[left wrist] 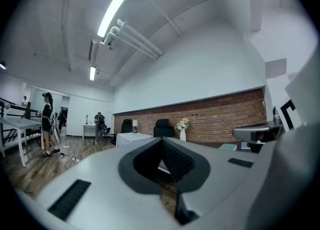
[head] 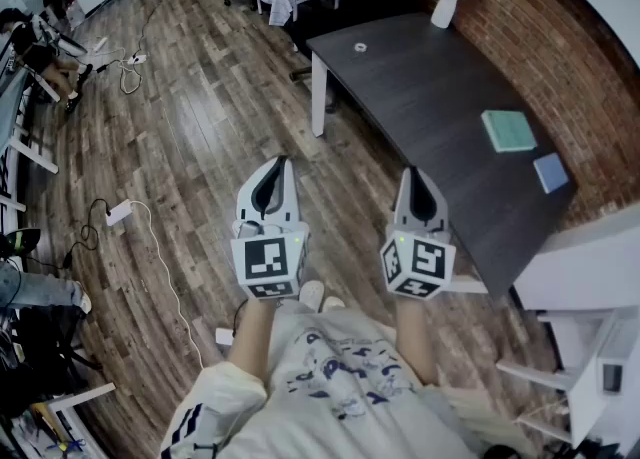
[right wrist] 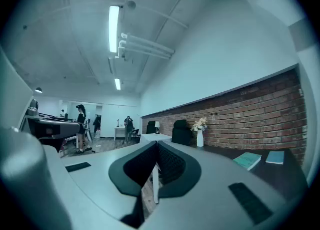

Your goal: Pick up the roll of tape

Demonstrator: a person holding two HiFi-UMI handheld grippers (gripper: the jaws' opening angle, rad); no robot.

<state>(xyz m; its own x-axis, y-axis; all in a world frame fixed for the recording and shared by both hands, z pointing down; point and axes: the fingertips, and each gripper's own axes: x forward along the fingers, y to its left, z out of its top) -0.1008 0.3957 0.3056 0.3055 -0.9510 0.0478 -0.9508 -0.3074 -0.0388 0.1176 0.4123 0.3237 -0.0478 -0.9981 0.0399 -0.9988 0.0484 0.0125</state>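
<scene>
Head view: a person (head: 340, 377) stood on the wood floor (head: 200, 127) beside a dark table (head: 430, 97), holding the left gripper (head: 283, 162) and right gripper (head: 411, 173) level, each with jaws closed together and nothing between them. The roll of tape (head: 360, 47) lay on the table's far end, near a white vase (head: 445, 9) of flowers, well apart from both grippers.

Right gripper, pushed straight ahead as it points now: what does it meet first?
Probably the dark table: the right gripper, shut and level, points along its long edge toward the corner with the white leg. Depth and height are unclear; it may skim over the top toward the black chair.
</scene>
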